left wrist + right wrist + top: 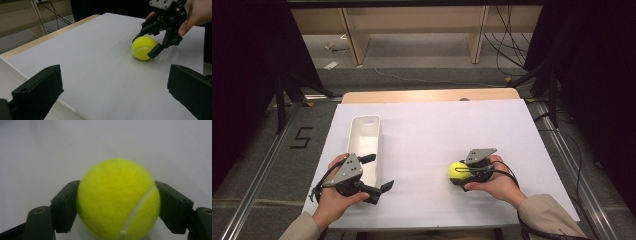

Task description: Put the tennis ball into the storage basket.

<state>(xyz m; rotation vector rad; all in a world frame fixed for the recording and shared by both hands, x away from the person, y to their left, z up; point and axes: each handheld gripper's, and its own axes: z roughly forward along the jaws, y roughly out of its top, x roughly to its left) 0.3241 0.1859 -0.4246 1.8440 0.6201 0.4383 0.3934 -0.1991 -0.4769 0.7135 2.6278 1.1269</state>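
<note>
Right gripper [460,173] clamped on tennis ball [457,170], left gripper [379,173] wide beside white bin [364,127]

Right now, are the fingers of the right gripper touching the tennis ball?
Touching. In the right gripper view both black fingers press against the sides of the tennis ball, with no gap on either side. The left gripper view also shows them closed around it.

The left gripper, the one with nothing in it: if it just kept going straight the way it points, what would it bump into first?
Probably the tennis ball, clamped in the right gripper. The left gripper stands open, with bare white paper ahead of it. Depth is hard to judge, so it might slide just past.
</note>
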